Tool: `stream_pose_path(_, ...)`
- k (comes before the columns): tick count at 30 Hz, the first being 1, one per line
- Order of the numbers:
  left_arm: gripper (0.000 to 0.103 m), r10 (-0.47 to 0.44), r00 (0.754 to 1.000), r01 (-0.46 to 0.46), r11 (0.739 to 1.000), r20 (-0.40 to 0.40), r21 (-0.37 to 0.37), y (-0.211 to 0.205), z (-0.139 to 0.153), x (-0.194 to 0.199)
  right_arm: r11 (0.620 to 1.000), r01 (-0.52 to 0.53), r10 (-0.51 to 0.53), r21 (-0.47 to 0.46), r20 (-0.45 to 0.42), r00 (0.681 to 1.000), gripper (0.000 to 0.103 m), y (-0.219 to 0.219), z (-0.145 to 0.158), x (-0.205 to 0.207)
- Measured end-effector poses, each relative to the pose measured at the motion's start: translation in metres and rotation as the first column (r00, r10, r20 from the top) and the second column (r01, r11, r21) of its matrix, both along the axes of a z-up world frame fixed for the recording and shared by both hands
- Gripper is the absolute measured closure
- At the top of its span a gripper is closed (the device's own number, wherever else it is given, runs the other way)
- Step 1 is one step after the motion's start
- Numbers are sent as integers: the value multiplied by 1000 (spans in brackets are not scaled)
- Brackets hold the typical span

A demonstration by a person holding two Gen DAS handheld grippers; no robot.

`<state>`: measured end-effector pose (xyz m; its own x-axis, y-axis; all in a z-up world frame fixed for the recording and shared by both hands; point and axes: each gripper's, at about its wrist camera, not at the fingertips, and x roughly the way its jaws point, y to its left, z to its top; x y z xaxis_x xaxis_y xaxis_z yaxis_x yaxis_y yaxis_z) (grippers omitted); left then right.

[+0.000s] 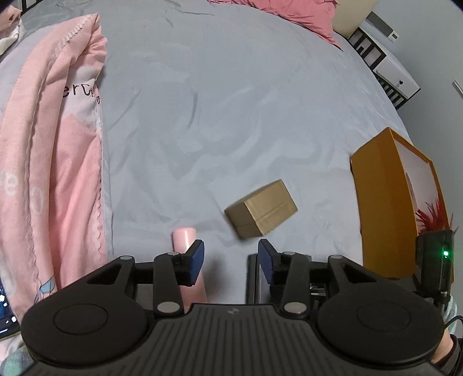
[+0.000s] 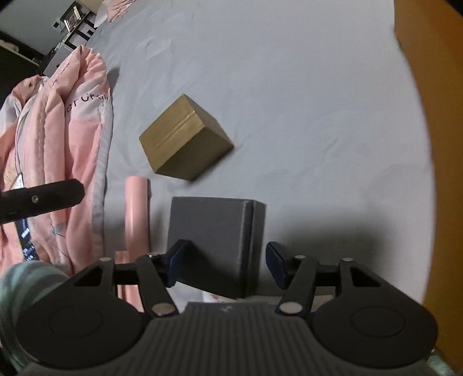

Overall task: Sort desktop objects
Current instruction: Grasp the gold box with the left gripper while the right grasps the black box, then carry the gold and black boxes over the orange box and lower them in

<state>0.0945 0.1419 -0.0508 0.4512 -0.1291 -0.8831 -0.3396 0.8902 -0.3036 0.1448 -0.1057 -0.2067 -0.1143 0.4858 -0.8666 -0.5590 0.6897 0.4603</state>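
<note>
A small brown cardboard box (image 1: 261,208) lies on the grey bedsheet; it also shows in the right wrist view (image 2: 185,138). A pink cylinder (image 1: 188,260) lies under my left gripper's left finger, and shows in the right wrist view (image 2: 136,214). A dark grey box (image 2: 215,240) sits between the fingers of my right gripper (image 2: 224,264), which is open around it without clearly touching. My left gripper (image 1: 230,260) is open and empty, just short of the brown box. An orange open box (image 1: 385,202) stands at the right, with red feathery material inside.
A pink folded quilt (image 1: 49,162) runs along the left side of the bed. A pink pillow (image 1: 292,11) lies at the far end. A white and black shelf unit (image 1: 385,66) stands beyond the bed's right edge. The orange box wall (image 2: 428,144) fills the right wrist view's right side.
</note>
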Motion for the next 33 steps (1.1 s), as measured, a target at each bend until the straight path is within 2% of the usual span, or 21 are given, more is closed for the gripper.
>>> stream_pose_path(4, 55, -37, 999, 37, 999, -3, 8, -1, -9, 6, 998, 40, -37, 41, -66, 997, 36, 1, -11, 6)
stream_pose_path(8, 55, -101, 995, 101, 995, -3, 15, -5, -9, 18, 998, -6, 10, 57, -72, 997, 60, 1, 16, 11)
stream_pose_path(10, 53, -131, 991, 130, 990, 14, 58, -13, -7, 23, 998, -38, 39, 50, -16, 999, 63, 0, 34, 10)
stream_pose_path(13, 47, -208, 977, 201, 970, 40, 139, -26, -4, 27, 995, -101, 97, 17, 157, 983, 63, -6, 66, 6)
stream_pose_path(15, 41, -274, 961, 260, 941, 36, 218, -39, -4, 30, 991, -126, 132, -42, 266, 955, 63, -11, 80, 7)
stream_pose_path(17, 39, -339, 941, 320, 896, 9, 308, -52, -5, 34, 980, -147, 187, -135, 372, 909, 63, -10, 87, 8)
stream_pose_path(19, 36, -411, 911, 387, 826, -31, 409, -69, -9, 39, 964, -157, 238, -213, 441, 865, 63, -8, 89, 9)
stream_pose_path(21, 36, -485, 872, 455, 758, -62, 468, -81, -16, 43, 949, -180, 284, -260, 449, 847, 62, -5, 84, 10)
stream_pose_path(23, 36, -526, 846, 496, 718, -86, 489, -88, -21, 46, 946, -202, 296, -254, 424, 856, 62, -3, 78, 13)
stream_pose_path(27, 36, -576, 811, 548, 682, -105, 485, -93, -33, 53, 962, -202, 253, -185, 316, 915, 63, -4, 67, 24)
stream_pose_path(30, 36, -625, 769, 602, 636, -135, 483, -97, -38, 61, 967, -186, 229, -172, 280, 932, 63, -5, 66, 31)
stream_pose_path(32, 39, -631, 760, 621, 636, -155, 458, -97, -41, 68, 973, -172, 206, -154, 243, 948, 62, -7, 69, 38)
stream_pose_path(33, 48, -627, 761, 626, 641, -168, 444, -97, -44, 73, 972, -183, 214, -151, 230, 949, 62, -7, 70, 39)
